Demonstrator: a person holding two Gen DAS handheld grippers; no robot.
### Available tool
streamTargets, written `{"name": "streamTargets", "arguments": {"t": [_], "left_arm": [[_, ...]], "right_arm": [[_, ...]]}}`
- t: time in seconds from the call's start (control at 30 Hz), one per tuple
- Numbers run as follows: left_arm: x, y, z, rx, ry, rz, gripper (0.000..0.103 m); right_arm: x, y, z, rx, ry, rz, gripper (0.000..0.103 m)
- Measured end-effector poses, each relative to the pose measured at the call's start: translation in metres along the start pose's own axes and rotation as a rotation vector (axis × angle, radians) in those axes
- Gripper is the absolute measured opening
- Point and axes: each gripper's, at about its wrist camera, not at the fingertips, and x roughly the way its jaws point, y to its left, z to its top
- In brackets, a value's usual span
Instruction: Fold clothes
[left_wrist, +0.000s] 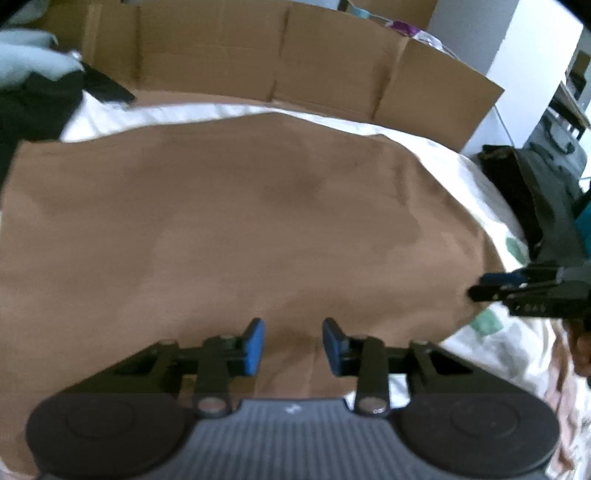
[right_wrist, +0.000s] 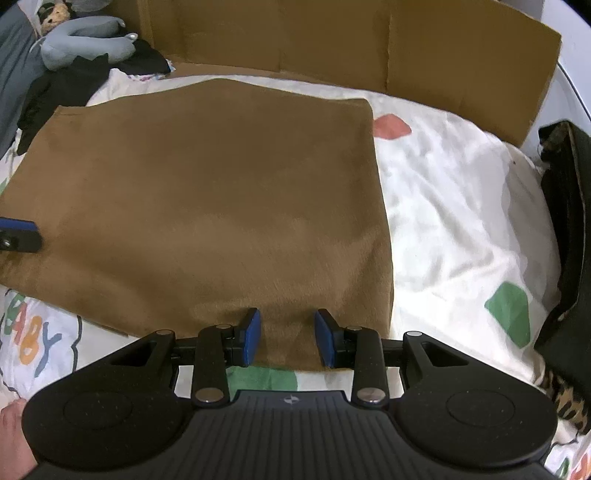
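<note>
1. Bedding under everything: a white sheet (right_wrist: 450, 206) with coloured blotches and letters covers the bed, and a cardboard wall (right_wrist: 369, 44) stands along its far side.
2. We note a brown garment (right_wrist: 207, 206), folded flat into a broad rectangle, lying on the sheet in the middle of both views.
3. Right tongs (right_wrist: 288, 338) sit over the garment's near edge, close to its near right corner. Blue pads (right_wrist: 252, 334) stand partly apart with cloth between them; we see no pinch, the fabric lies flat.
4. Left tongs (left_wrist: 293, 347) hang over the same garment nearer its left part, jaws partly apart, nothing gripped. This view is blurred.
5. From the left wrist camera we see the right tongs at the garment's right edge; from the right wrist camera one blue pad of the left tongs shows at the far left.
6. Dark clothes (right_wrist: 85, 74) and a grey plush toy (right_wrist: 85, 37) are heaped at the far left corner.
7. A dark bag (right_wrist: 565, 229) lies at the bed's right side.
</note>
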Motion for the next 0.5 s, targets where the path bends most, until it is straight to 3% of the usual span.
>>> {"name": "streamTargets", "arguments": {"t": [0.13, 0.5], "left_arm": [[0.018, -0.01, -0.007, 0.019, 0.013, 0.012, 0.019], [0.012, -0.036, -0.028, 0.073, 0.054, 0.015, 0.02]], "right_arm": [[-0.002, -0.002, -0.007, -0.017, 0.007, -0.001, 0.039], [-0.019, -0.008, -0.014, -0.033, 0.033, -0.012, 0.039]]}}
